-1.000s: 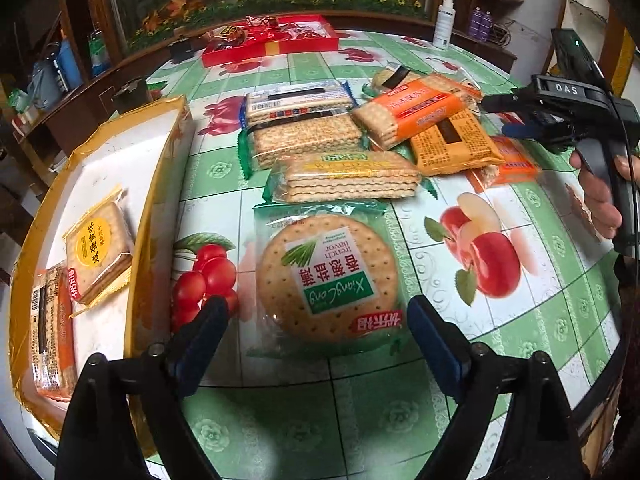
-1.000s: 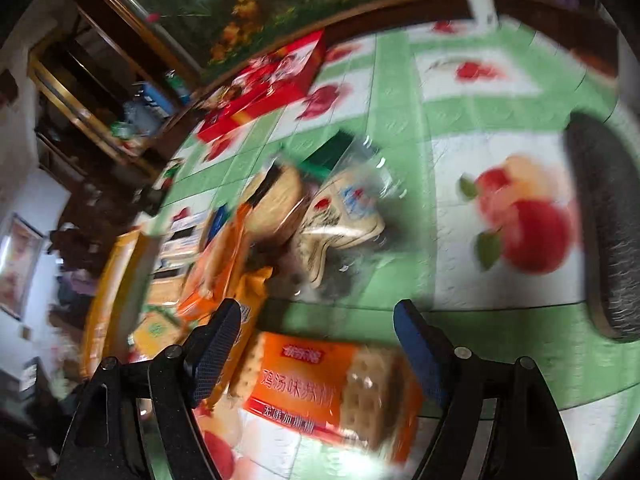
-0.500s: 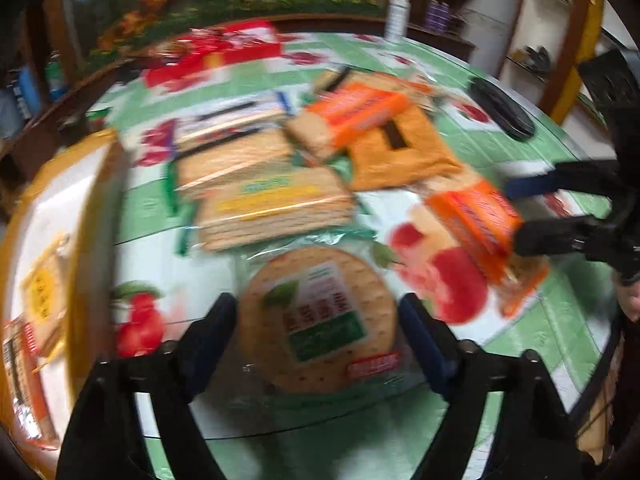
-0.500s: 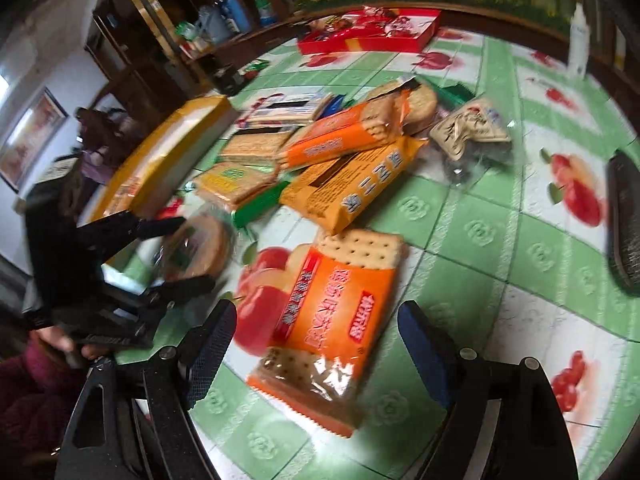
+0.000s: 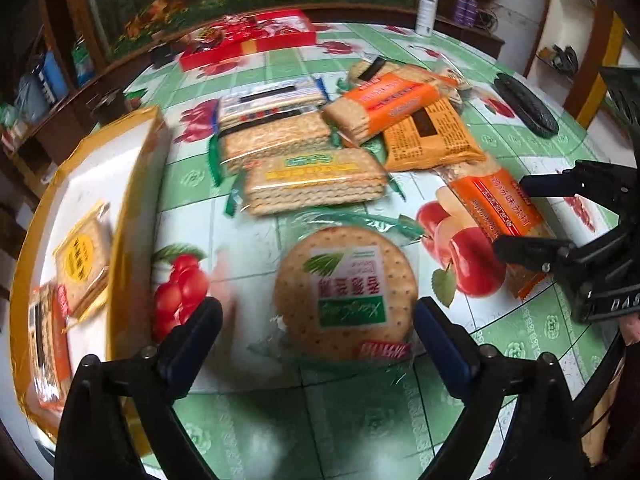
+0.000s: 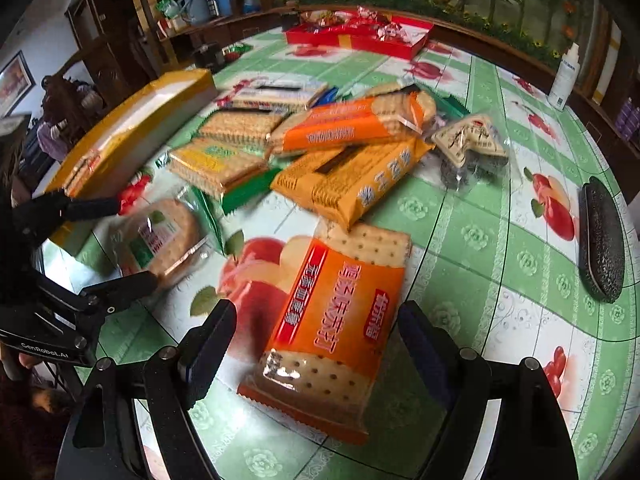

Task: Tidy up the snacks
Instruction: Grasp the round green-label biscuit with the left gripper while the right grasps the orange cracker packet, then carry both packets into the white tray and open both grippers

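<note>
A round cracker pack [image 5: 346, 294] lies on the table between the open fingers of my left gripper [image 5: 318, 332]; it also shows in the right wrist view [image 6: 160, 240]. An orange cracker pack [image 6: 340, 320] lies between the open fingers of my right gripper [image 6: 316, 340], and shows in the left wrist view [image 5: 496, 208] under that gripper [image 5: 508, 216]. Neither gripper holds anything. A yellow-rimmed box [image 5: 132, 184] at the left holds two snack packs [image 5: 82, 256].
Several more cracker packs lie piled mid-table [image 5: 312, 184] [image 6: 348, 180]. A red tray [image 5: 248, 38] stands at the far edge. A dark oblong case [image 6: 602, 240] lies to the right, a white bottle [image 6: 564, 76] beyond it. The table edge [image 5: 592, 364] is near.
My right gripper swung round and came down over the orange cracker pack. My left gripper moved in closer around the round cracker pack.
</note>
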### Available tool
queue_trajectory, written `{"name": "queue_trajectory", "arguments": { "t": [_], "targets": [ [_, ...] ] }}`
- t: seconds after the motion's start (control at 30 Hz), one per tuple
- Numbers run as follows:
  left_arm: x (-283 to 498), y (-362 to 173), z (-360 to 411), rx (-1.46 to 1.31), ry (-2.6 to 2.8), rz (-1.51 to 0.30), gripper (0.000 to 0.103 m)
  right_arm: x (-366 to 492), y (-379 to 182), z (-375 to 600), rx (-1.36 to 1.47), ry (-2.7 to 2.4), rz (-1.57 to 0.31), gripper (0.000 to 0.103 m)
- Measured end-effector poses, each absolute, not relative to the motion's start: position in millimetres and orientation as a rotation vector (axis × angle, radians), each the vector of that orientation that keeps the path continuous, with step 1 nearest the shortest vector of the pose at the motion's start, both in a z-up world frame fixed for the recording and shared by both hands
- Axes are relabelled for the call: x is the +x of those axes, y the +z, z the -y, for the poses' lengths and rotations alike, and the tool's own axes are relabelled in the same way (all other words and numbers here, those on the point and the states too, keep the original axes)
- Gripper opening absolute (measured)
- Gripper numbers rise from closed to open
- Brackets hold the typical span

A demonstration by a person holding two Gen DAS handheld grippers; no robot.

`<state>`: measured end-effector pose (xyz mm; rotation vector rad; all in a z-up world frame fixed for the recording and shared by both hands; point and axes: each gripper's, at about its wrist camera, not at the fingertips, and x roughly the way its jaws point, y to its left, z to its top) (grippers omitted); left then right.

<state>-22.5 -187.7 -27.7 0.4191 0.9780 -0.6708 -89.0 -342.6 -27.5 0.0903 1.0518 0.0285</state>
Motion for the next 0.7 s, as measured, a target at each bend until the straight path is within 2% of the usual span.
{"name": "queue_trajectory", "arguments": {
  "t": [0.17, 0.2, 0.27, 0.33, 0.7],
  "targets": [
    [-20, -40, 197, 0.421, -0.677, -0.976, 0.097, -92, -39, 341, 0.070, -0.021, -1.055, 0.086],
    [-19, -40, 196, 0.404, -0.687, -0.986, 0.092, -93, -42, 340, 0.058, -0.035, -1.056, 0.084],
    [-21, -35, 195, 0.401, -0.699, -0.956, 0.076, -97, -40, 339, 0.054, -0.040, -1.036, 0.071],
    [-24, -34, 195, 0.424, -0.698, -0.940, 0.076, -100, -38, 338, 0.049, -0.071, -1.033, 0.064],
    [-38, -10, 183, 0.326, -0.815, -0.916, 0.076, -130, -12, 341, 0.178, -0.032, -0.948, 0.059]
  ]
}}
